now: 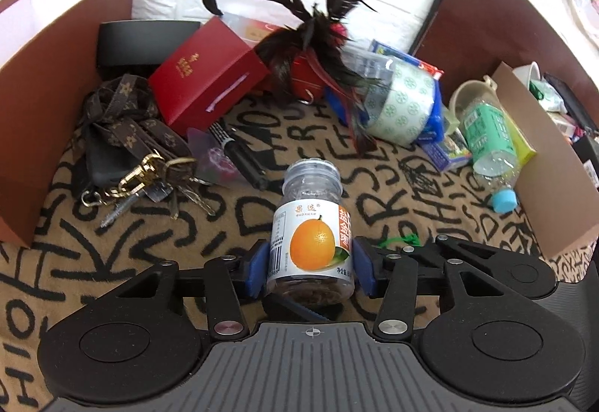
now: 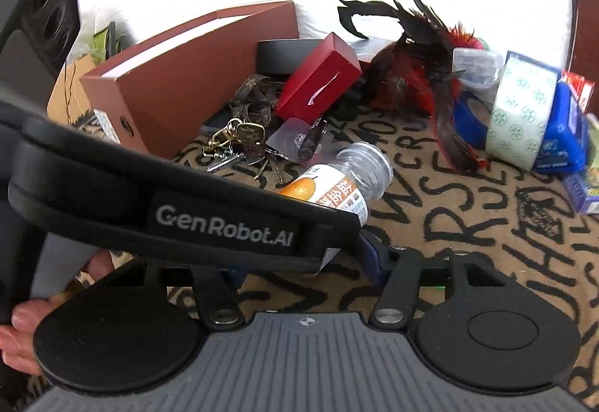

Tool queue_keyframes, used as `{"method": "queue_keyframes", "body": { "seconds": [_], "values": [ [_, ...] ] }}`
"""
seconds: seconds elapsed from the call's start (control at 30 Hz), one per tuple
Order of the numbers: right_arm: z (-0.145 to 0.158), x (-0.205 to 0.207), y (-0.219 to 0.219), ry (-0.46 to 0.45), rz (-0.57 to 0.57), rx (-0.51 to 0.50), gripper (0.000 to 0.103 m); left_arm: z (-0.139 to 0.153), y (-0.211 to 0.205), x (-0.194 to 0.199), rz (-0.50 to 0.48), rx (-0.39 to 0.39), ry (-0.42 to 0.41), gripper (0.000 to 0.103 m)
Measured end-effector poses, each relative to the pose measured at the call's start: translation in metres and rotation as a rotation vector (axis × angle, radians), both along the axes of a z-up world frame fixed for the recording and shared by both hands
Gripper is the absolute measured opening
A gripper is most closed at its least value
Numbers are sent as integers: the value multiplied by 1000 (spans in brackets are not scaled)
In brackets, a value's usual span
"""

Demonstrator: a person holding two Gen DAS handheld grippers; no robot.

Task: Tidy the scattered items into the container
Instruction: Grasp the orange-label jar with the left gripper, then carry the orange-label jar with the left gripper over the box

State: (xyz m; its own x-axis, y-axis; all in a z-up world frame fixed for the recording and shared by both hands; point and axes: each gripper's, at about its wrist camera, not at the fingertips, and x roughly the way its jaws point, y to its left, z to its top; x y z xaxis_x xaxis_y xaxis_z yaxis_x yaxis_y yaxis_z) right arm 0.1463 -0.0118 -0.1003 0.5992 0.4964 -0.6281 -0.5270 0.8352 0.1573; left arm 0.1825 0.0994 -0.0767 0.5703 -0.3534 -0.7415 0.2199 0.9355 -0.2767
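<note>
The small jar [image 1: 312,224] carries a white label with an orange pictured on it, the Chinese characters 果达 above the fruit, a barcode down its left edge and large white characters on an orange band at its right, too curved to read fully. A black strap [image 2: 179,213] across the right wrist view bears "GenRobot.AI" in grey letters. The tan cloth [image 1: 378,164] is printed all over with big black capitals, and the red box [image 1: 204,76] has small gold characters, unreadable

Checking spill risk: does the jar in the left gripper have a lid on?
No: the jar between the left gripper pads shows bare neck threads, no cap.
</note>
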Motion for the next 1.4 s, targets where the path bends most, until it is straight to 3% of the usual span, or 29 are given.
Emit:
{"method": "queue_keyframes", "body": {
  "seconds": [0.33, 0.53, 0.6, 0.83, 1.2, 1.4],
  "values": [
    [6, -46, -37, 9, 24, -27, 63, 1, -38, -54, -83, -22, 25, 53],
    [9, -94, -82, 60, 2, -34, 59, -5, -68, -95, -151, -124, 84, 55],
    [10, -111, -98, 69, -16, -41, 58, -6, -81, -104, -190, -134, 105, 65],
    [4, -132, -131, 103, -120, -21, 64, -11, -107, -108, -205, -67, 126, 65],
    [-2, -125, -118, 88, -60, 16, 67, -9, -121, -110, -216, 55, 112, 63],
    [4, -136, -132, 91, -79, 61, 64, 2, -140, -119, -248, 62, 94, 60]
  ]
}}
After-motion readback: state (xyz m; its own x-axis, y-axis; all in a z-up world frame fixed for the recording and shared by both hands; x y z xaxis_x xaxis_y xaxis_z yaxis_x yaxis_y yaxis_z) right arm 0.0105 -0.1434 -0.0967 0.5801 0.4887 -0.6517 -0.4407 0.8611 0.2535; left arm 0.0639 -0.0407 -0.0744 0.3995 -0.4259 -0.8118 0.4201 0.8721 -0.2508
